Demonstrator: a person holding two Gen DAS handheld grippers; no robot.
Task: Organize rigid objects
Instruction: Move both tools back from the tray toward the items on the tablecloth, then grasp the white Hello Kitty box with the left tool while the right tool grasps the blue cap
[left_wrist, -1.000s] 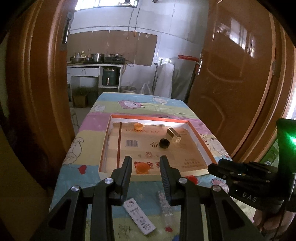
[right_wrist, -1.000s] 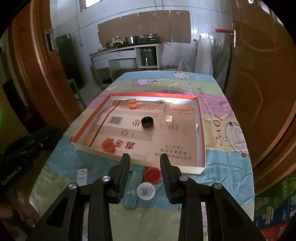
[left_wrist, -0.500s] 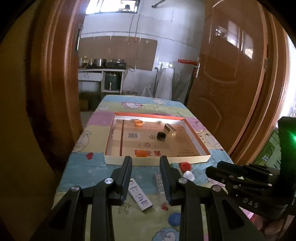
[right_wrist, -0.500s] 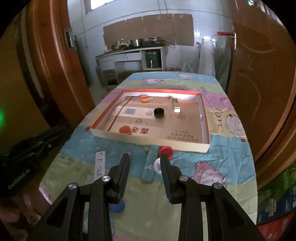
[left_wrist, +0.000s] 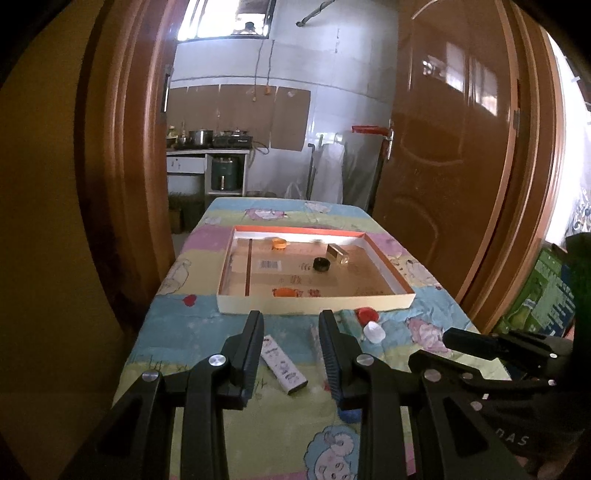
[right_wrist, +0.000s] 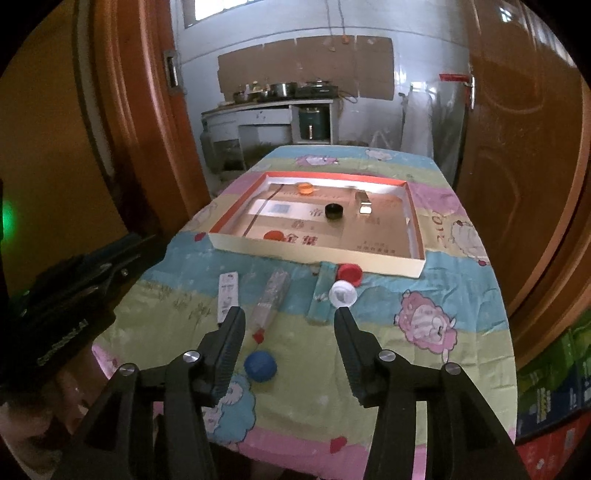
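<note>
A shallow cardboard tray (right_wrist: 314, 254) with an orange rim holds two orange caps (right_wrist: 306, 188), a black cap (right_wrist: 334, 211) and a small metal box (right_wrist: 364, 203). On the cloth in front of it lie a white flat stick (right_wrist: 227, 295), a clear tube (right_wrist: 271, 301), a red cap (right_wrist: 349, 273), a white cap (right_wrist: 342, 294) and a blue cap (right_wrist: 260, 365). My right gripper (right_wrist: 289, 314) hovers over the near cloth, its jaws opening, with nothing between them. My left gripper (left_wrist: 291, 319) is open and empty above the white stick (left_wrist: 282, 363), short of the tray (left_wrist: 314, 306).
The table wears a pastel cartoon cloth (right_wrist: 424, 317) and stands in a doorway between brown doors (left_wrist: 443, 166). A kitchen counter (right_wrist: 273, 107) with pots is beyond the far end. Green cartons (left_wrist: 543, 295) stand on the floor to the right.
Both grippers have drawn back from the tray, so more of the near cloth and the blue cap show. The right jaws now stand wider apart.
</note>
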